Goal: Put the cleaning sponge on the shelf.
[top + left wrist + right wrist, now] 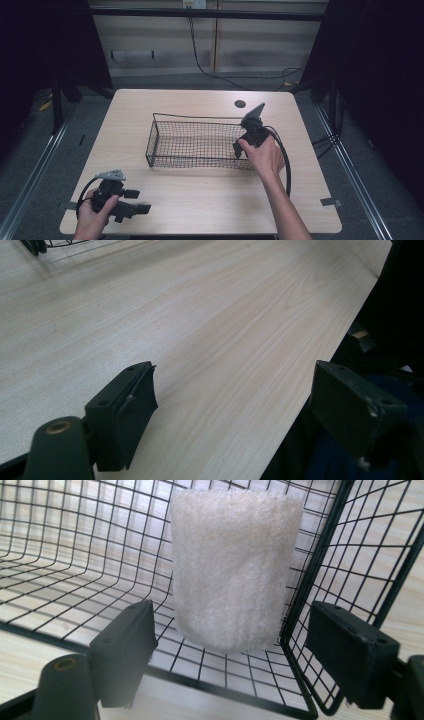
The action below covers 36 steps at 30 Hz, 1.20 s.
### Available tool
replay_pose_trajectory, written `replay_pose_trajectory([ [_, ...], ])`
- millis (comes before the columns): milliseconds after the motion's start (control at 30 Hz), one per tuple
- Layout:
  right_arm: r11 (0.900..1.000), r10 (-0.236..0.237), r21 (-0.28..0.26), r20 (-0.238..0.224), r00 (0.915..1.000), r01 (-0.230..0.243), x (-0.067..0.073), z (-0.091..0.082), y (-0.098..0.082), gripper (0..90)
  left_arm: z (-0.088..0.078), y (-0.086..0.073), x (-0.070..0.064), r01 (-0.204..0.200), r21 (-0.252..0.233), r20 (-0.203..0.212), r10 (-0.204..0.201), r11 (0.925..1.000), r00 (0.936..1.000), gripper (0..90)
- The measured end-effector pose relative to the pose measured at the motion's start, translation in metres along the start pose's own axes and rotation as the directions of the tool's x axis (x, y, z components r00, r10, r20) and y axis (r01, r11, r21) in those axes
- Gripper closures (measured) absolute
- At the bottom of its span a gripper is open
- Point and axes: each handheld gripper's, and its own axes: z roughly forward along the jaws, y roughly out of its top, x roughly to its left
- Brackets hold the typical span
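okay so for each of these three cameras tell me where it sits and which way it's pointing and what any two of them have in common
High view: above the person's side, looking forward and down on the table; both forearms, left gripper and right gripper show.
Left gripper view: on the left gripper, looking across bare tabletop toward its edge; open jaws show.
Right gripper view: on the right gripper, facing into the wire basket at a white fuzzy pad; open jaws show.
Shared: the high view and right gripper view both show the basket.

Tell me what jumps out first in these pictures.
A black wire basket sits mid-table, and the right gripper is at its right end, jaws open. Seen from that gripper, a white fuzzy pad stands inside the basket's corner. The left gripper rests open near the table's front left edge.
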Motion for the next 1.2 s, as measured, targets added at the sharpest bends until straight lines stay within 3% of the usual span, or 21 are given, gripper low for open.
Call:
replay_pose_trajectory([
  [267, 0.997, -0.043, -0.066, -0.040, 0.9983, 0.041, -0.004, -0.011, -0.010, 17.8, 0.000, 0.000, 0.000, 0.002, -0.001, -0.001, -0.002, 1.0000, 1.0000, 18.4],
  [600, 0.983, -0.113, -0.157, -0.088, 0.9897, 0.098, -0.009, -0.021, -0.023, 16.4, 0.001, 0.000, 0.000, 0.007, -0.001, -0.003, -0.007, 1.0000, 1.0000, 18.3],
  [767, 0.966, -0.156, -0.222, -0.093, 0.9834, 0.132, -0.008, -0.026, -0.031, 17.2, 0.000, 0.000, 0.000, 0.006, 0.003, -0.002, -0.005, 1.0000, 1.0000, 18.3],
  [933, 0.943, -0.213, -0.285, -0.117, 0.9701, 0.172, -0.004, -0.032, -0.042, 19.7, 0.000, -0.001, 0.000, 0.013, -0.010, -0.004, -0.013, 0.9999, 0.9999, 18.3],
  [1033, 0.935, -0.240, -0.298, -0.132, 0.9619, 0.192, -0.001, -0.029, -0.050, 27.0, 0.000, -0.001, 0.000, 0.005, -0.004, -0.004, -0.005, 1.0000, 1.0000, 18.3],
  [1133, 0.915, -0.265, -0.342, -0.109, 0.9581, 0.214, 0.002, -0.031, -0.058, 25.4, 0.000, -0.001, 0.000, 0.008, 0.003, -0.001, -0.008, 1.0000, 1.0000, 18.4],
  [1200, 0.903, -0.281, -0.371, -0.133, 0.9504, 0.215, 0.002, -0.033, -0.063, 25.4, 0.001, -0.001, 0.000, 0.010, -0.001, -0.002, -0.010, 0.9999, 0.9999, 18.4],
])
